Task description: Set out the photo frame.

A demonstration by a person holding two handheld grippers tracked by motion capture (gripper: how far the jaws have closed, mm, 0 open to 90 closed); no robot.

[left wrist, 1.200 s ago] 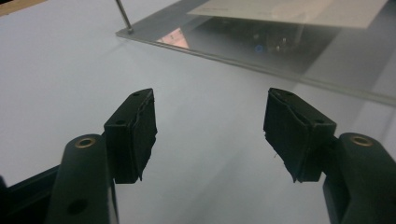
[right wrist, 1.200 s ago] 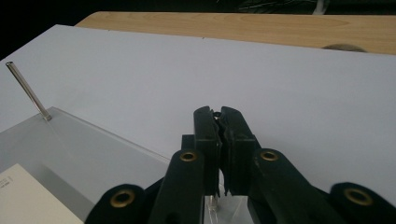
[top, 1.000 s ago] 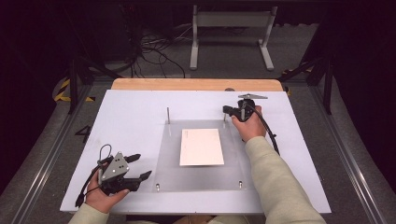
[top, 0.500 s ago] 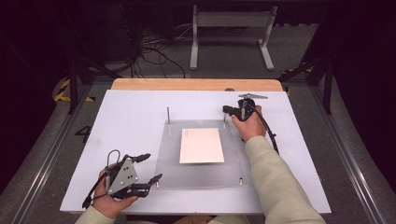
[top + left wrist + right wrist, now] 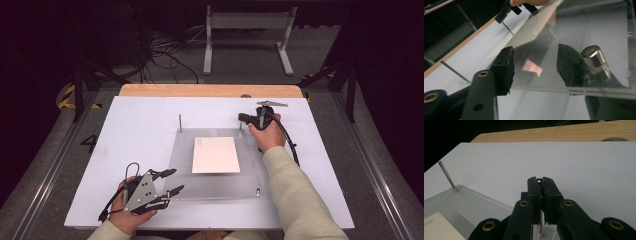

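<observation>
Near left corner: your left hand-held gripper (image 5: 172, 182) sits at the near left corner of the clear plate (image 5: 250, 180), jaws apart, one above and one below the plate's edge as the left gripper view has it. Nothing is clamped there yet, by the look of it.
Near left post: a short metal stud (image 5: 594, 56) stands on the plate just beside your lower jaw; whether you touch it I cannot tell.
Plate: it lies flat in the middle of the white bench (image 5: 125, 130), with another small stud at the near right corner (image 5: 257, 190).
Sheet: the cream paper sheet (image 5: 216, 155) lies at the plate's centre, square to it, apart from both grippers. I cannot tell whether it sits on or under the plate.
Far left: a thin metal rod (image 5: 180, 123) stands upright at the plate's far left corner, untouched.
Far right: your right hand-held gripper (image 5: 243, 118) is closed together on the top of the far right pin (image 5: 539, 230), which stands upright in the plate's corner.
Progress: I'd judge this early to middle. One far pin is gripped, the near left corner is being lined up, and the plate has not been lifted.
Left to do: close the left jaws on that corner, then finish with the pins or the plate.
</observation>
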